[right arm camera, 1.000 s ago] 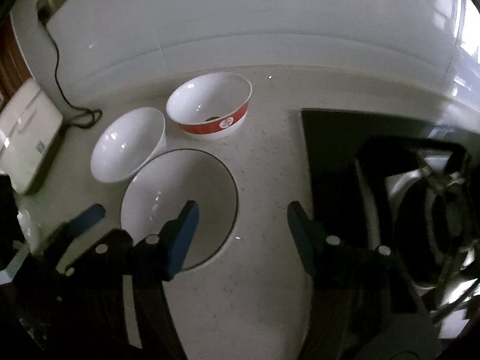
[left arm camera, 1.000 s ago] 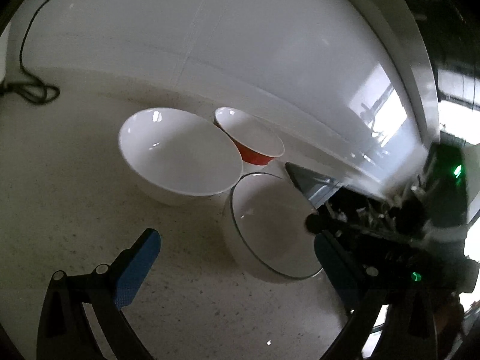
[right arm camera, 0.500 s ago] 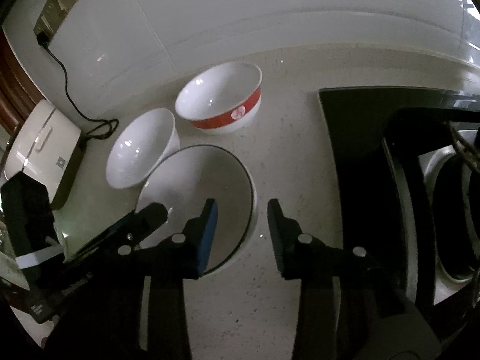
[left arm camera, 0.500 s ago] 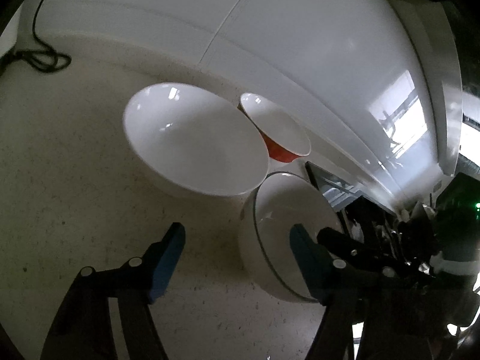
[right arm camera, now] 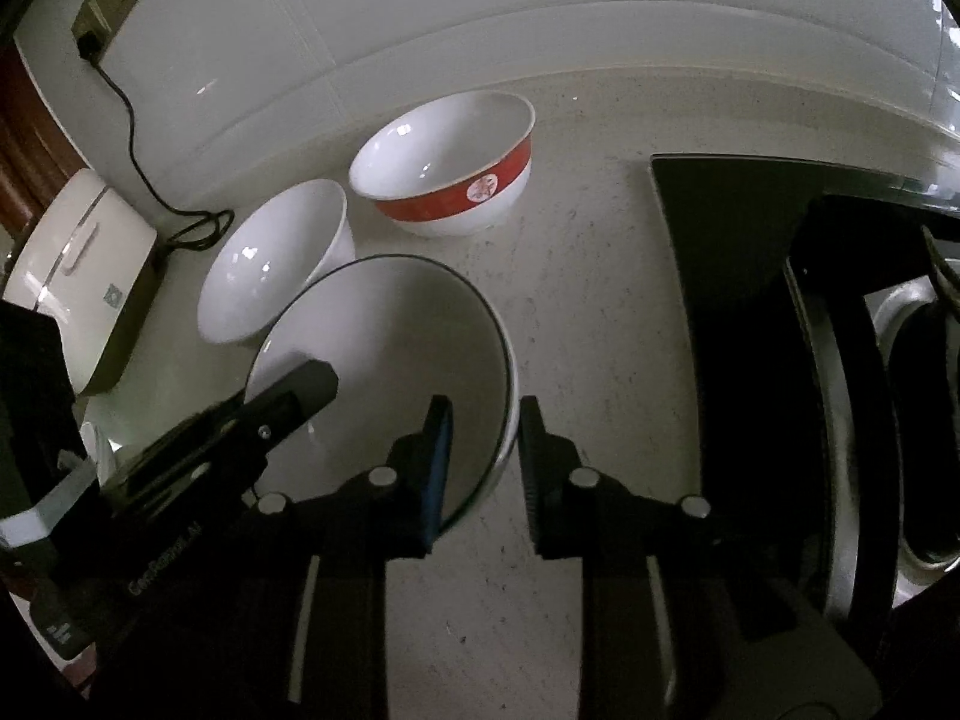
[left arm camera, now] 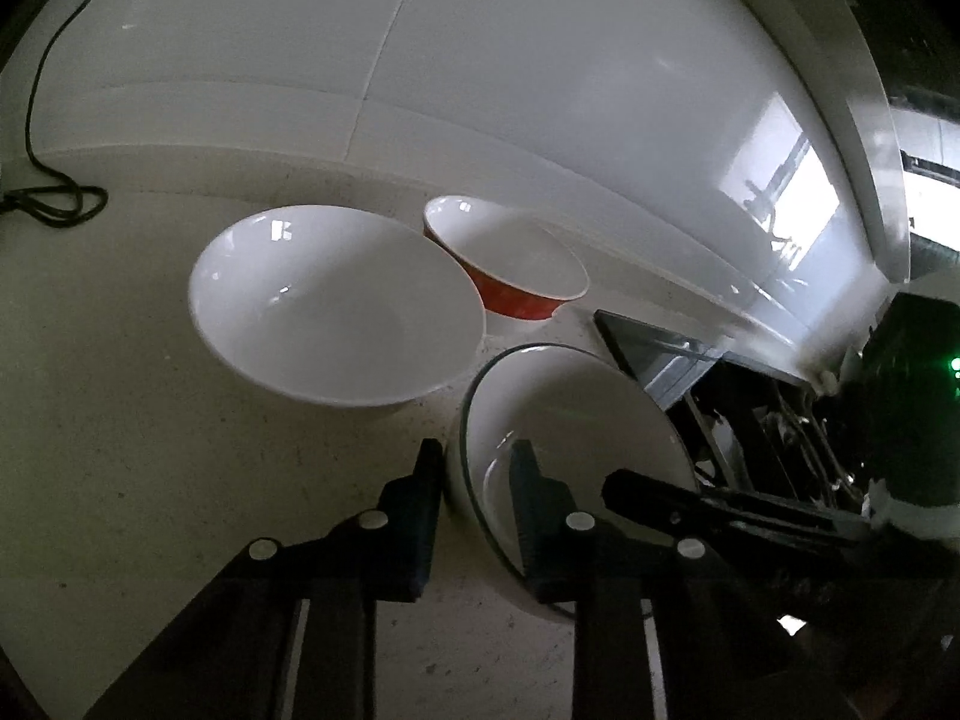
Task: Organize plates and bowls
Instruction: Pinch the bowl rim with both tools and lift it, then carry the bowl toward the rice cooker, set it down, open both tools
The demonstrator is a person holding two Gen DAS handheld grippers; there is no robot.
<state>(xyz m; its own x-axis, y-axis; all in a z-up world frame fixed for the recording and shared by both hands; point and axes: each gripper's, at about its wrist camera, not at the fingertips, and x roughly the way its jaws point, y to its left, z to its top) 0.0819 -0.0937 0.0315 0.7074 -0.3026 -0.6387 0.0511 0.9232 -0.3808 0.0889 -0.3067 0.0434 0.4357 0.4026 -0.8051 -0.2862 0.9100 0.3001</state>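
On counter [right arm camera: 600, 276]: three bowls, none stacked yet. Left gripper [left arm camera: 474, 480] and right gripper [right arm camera: 483, 438] each clamped on dark-rimmed bowl [right arm camera: 390, 336] wall. White bowl [right arm camera: 270, 258], red-banded bowl [right arm camera: 444, 168] untouched.

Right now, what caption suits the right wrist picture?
Both claws, right claw and left claw, pinch opposite rims of the dark-rimmed bowl.

Bare counter [right arm camera: 588, 312] right of rimmed bowl [right arm camera: 390, 336]; white bowl [right arm camera: 270, 264] & red-band bowl [right arm camera: 444, 180] crowd behind.
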